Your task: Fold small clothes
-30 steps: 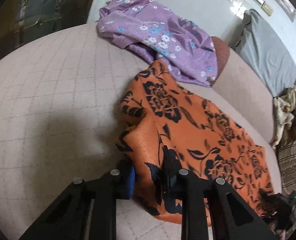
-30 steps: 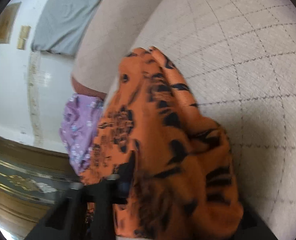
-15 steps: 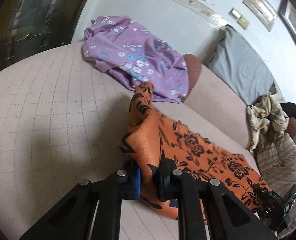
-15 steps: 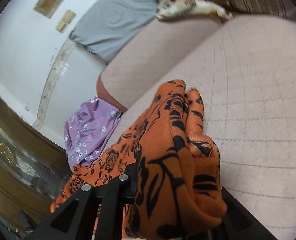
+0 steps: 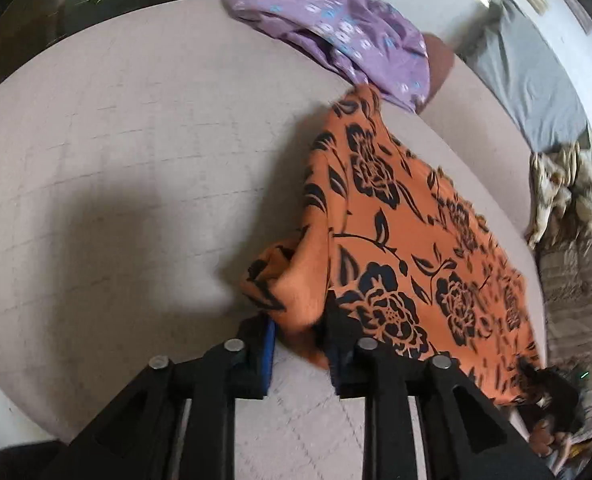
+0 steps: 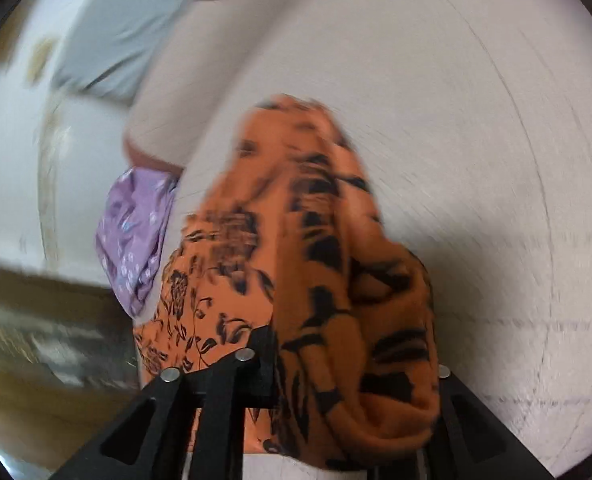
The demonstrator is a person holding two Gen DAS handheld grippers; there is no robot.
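You're easing both jaws open w/ orange cloth (image 5: 408,240) between them: left gripper (image 5: 300,340) and right gripper (image 6: 352,376) risk dropping corners early, fold bunching on the bed (image 5: 135,160).

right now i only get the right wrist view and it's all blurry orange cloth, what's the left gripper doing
observer: The left gripper has a bunched corner of the orange garment between its fingers, which are opening.
operator: is the rest of it flat
observer: Mostly. From that corner it spreads smoothly across the quilted beige surface, with only the gripped edge rumpled.
operator: anything on its other side
observer: Yes, a striped fabric lies just past the garment's far edge.
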